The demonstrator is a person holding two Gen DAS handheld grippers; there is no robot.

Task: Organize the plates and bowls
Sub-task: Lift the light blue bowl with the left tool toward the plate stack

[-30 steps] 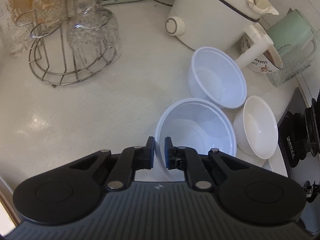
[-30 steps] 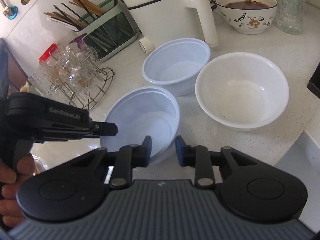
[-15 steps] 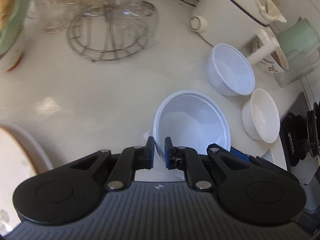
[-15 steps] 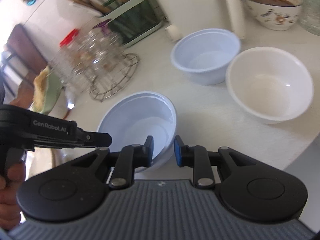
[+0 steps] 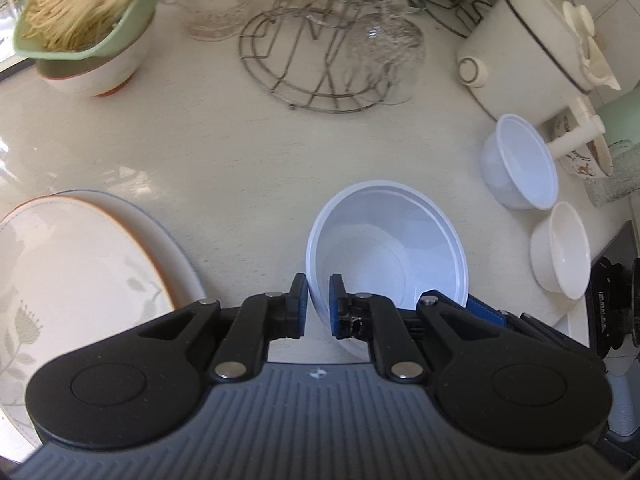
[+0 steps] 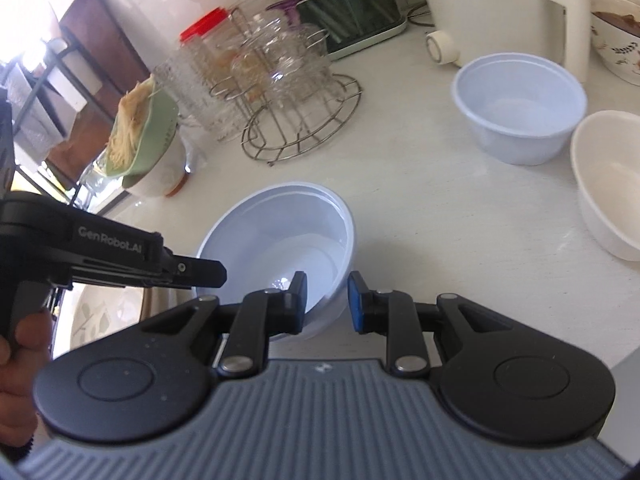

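Both tools held one pale blue bowl (image 5: 386,248) above the counter (image 5: 224,160), the left tool (image 5: 319,306) pinching its near-left rim, the right tool (image 6: 327,300) narrowly clamping the opposite wall, with stacked plates (image 5: 80,264) just to the left.

On the pale counter (image 5: 224,152) a wire rack (image 5: 320,76) holds upturned glasses. Beside it stand a red-lidded jar (image 6: 206,46), a green utensil holder (image 6: 352,16) and a white cooker (image 5: 532,40).
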